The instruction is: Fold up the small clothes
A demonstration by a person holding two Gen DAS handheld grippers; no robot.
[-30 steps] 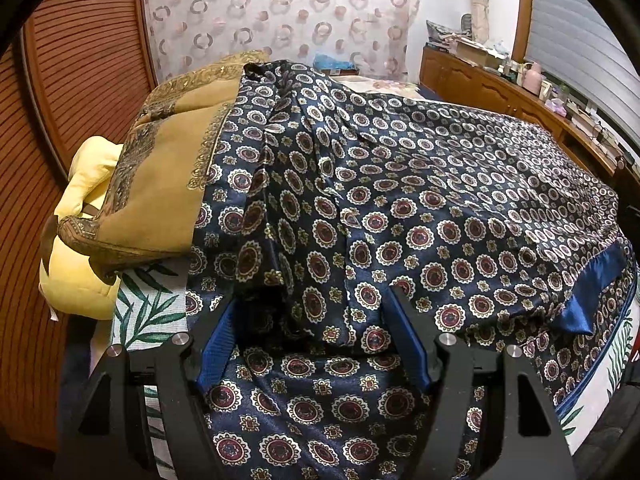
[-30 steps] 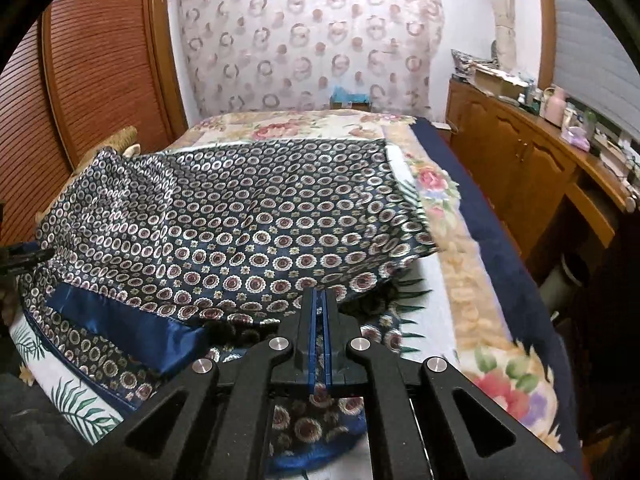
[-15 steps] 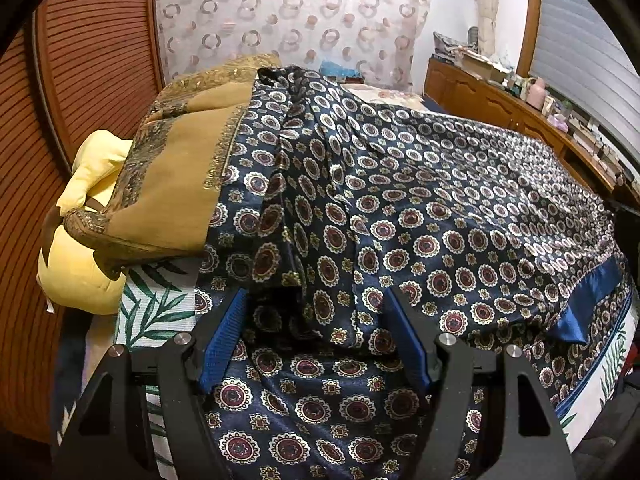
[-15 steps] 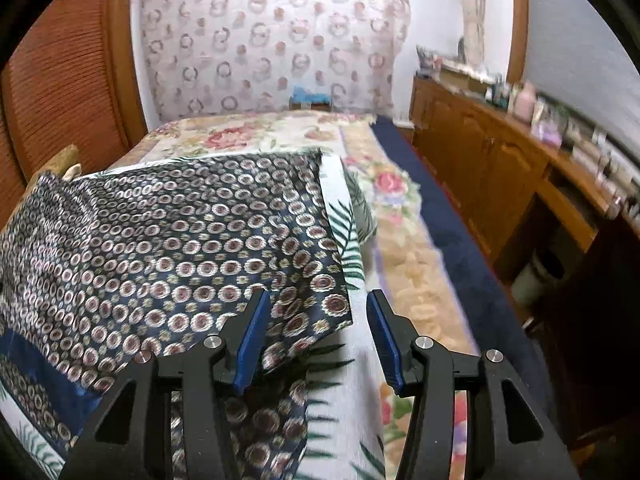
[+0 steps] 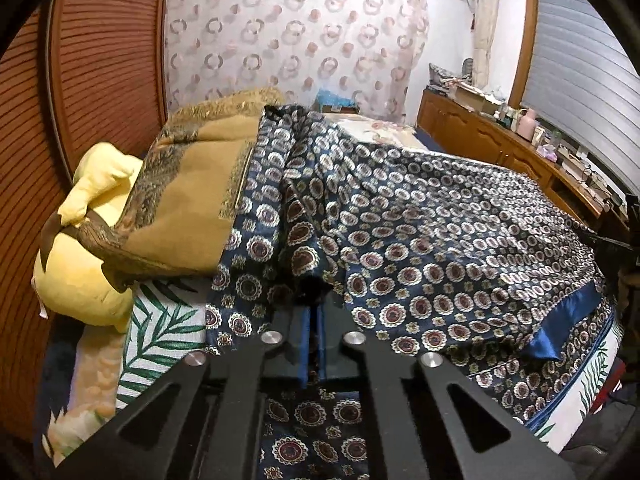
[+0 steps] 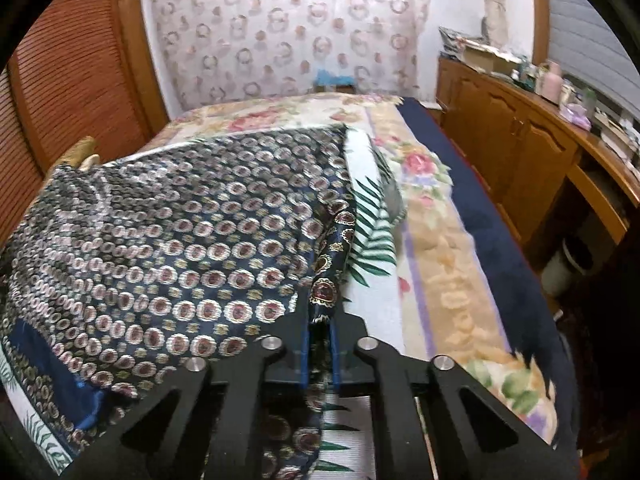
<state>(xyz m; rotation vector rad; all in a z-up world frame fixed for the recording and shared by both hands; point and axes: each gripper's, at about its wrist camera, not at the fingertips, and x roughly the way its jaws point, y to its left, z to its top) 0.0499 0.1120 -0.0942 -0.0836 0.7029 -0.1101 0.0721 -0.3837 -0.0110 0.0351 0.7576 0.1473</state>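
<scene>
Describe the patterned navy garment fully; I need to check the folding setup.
The navy garment is a thin, glossy, silky-looking fabric printed with rows of round medallions, with a plain blue satin band near one edge. It lies spread and rumpled over a leaf-print sheet on the bed, its far edge against a mustard cushion. The left gripper and the right gripper have each just closed their jaws on a near edge of it.

The left tongs' (image 5: 316,312) tips vanish under a fold of the navy patterned garment (image 5: 420,240), so the pinch itself is unseen. The garment's far half blurs in the right wrist view (image 6: 80,208) (medallions smear into streaks). Items on the wooden counter (image 5: 560,156) are too small to name.
</scene>
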